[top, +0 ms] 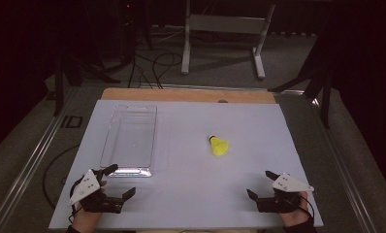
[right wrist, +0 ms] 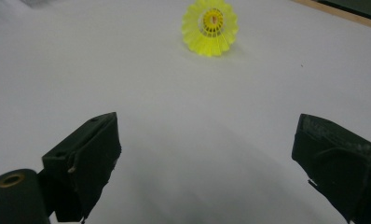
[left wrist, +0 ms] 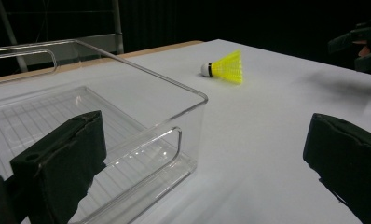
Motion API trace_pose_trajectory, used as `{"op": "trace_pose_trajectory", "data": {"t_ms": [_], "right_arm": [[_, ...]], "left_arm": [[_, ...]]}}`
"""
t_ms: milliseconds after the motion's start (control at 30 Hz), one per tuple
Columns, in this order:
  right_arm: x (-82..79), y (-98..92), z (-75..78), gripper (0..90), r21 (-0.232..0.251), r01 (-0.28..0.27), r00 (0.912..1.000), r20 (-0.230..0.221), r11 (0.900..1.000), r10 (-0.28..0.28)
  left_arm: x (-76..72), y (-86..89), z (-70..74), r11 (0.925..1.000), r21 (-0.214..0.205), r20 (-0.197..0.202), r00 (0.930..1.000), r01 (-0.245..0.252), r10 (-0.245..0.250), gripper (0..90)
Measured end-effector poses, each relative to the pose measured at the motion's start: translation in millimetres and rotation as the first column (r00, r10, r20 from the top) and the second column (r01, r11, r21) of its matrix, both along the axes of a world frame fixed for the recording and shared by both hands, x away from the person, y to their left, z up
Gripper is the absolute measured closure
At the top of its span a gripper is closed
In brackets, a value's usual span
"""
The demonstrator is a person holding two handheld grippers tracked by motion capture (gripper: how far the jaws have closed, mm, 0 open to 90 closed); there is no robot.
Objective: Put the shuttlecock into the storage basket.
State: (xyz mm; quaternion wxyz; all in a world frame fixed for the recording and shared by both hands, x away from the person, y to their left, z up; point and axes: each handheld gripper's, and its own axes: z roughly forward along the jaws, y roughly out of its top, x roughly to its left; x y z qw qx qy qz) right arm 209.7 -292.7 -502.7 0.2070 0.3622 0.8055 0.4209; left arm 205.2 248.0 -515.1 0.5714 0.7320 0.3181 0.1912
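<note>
The white table board (top: 191, 160) carries a clear rectangular plastic bin (top: 130, 141) at its left and a small yellow plastic shuttlecock (top: 218, 145) lying on its side mid-board. The 2 grippers, left (top: 117, 181) and right (top: 259, 183), stand released and empty. A hasty pinch could crush the skirt (or roll it away).

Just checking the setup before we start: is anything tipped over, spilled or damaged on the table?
Nothing stands out. The yellow shuttlecock lies on its side on the white table top, which is how one normally rests. The clear plastic bin sits upright and empty, with no cracks visible. No spills show.
</note>
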Motion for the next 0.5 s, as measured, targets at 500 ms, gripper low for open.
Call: {"op": "trace_pose_trajectory", "data": {"t_ms": [500], "right_arm": [[-3.8,1.9,44.5,7.7,0.017,0.01,0.9997,0.022,0.9998,-0.011]], "left_arm": [[0.4,0.0,-0.2,1.0,-0.002,0.002,1.0,-0.002,0.002,0.2]]}}
